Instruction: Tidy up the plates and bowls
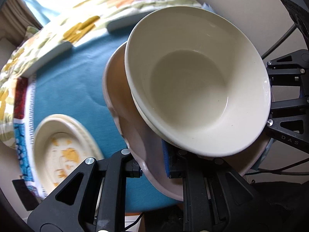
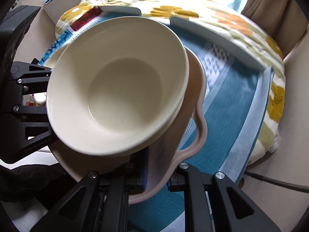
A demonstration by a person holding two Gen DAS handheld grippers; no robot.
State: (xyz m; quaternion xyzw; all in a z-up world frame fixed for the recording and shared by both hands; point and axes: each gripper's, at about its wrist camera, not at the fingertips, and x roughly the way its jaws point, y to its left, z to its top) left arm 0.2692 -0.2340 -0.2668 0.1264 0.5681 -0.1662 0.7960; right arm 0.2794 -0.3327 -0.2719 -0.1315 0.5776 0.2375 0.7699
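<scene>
A cream bowl (image 1: 193, 89) rests tilted on a pinkish plate with a wavy rim (image 1: 123, 104). My left gripper (image 1: 154, 166) is shut on the near edge of that plate and holds it above the teal cloth. My right gripper (image 2: 156, 176) is shut on the opposite edge of the same plate (image 2: 195, 104), with the cream bowl (image 2: 119, 89) on it. Each gripper shows in the other's view, the right one (image 1: 285, 104) at the far right and the left one (image 2: 29, 108) at the far left. A stack of cream plates with yellow marks (image 1: 63, 150) lies on the table at lower left.
The table has a teal cloth (image 1: 73, 89) and a patterned towel (image 1: 21, 116) at the left. A floral quilt (image 1: 119, 3) lies behind, with grey-white bars (image 2: 216, 40) along the table's far edge. Cables (image 1: 278, 42) hang at the right.
</scene>
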